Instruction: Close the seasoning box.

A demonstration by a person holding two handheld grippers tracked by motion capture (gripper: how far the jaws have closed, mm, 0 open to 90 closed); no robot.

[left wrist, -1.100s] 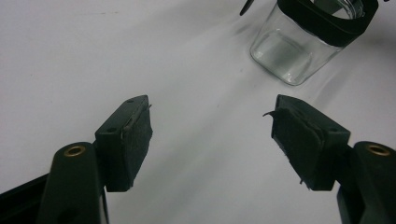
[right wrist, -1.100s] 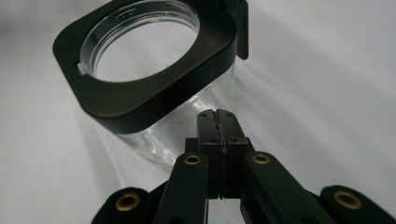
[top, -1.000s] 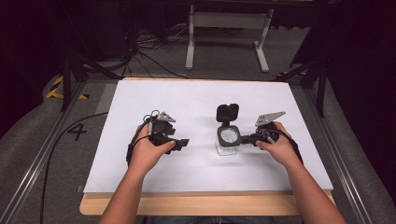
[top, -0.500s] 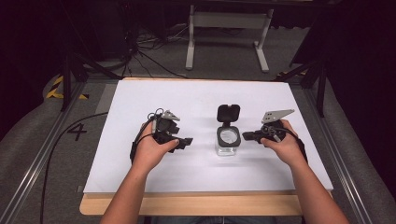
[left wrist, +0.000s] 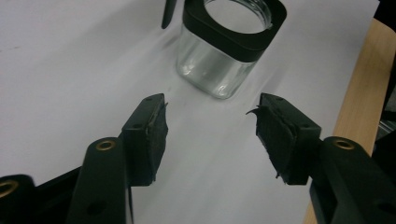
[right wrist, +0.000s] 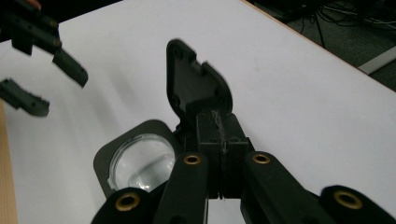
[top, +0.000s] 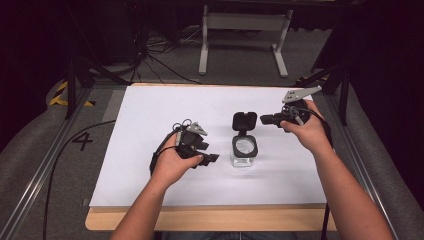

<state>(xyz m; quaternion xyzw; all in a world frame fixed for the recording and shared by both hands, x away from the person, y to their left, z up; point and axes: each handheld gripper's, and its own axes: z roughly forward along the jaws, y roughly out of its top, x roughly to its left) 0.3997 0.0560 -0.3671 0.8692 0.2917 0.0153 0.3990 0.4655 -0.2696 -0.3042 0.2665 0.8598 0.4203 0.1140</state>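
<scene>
Glass jar (top: pixel 243 150) first: I see it standing upright on the white sheet (top: pixel 150 105) that covers the tabletop, a little right of the sheet's middle and somewhat closer to the near edge than to the far one. It is a squarish clear jar with a black collar round its mouth, and the mouth faces straight up. Its black flip lid (top: pixel 244 121) is swung open on the far side of the collar and stands nearly upright, its inner face turned toward my side of the table, so lid and jar line up along the near-to-far direction.

My left gripper (top: pixel 210 159) sits left of the jar, near it but apart, held low over the sheet in my left hand (top: pixel 172 162). In the left gripper view its jaws stand wide apart with bare white sheet between the pads (left wrist: pixel 152 135), and the jar (left wrist: pixel 229 46) lies ahead of them, slightly toward the right jaw.

My right gripper (top: pixel 265 120) is beyond and right of the jar, in my right hand (top: pixel 307 132), pointing left toward the lid. In the right gripper view its jaws are pressed together with nothing between them, and their tips lie just by the hinge end of the lid (right wrist: pixel 196 84); I cannot tell whether they touch it. The jar's mouth (right wrist: pixel 140 161) shows below and left of them.
</scene>
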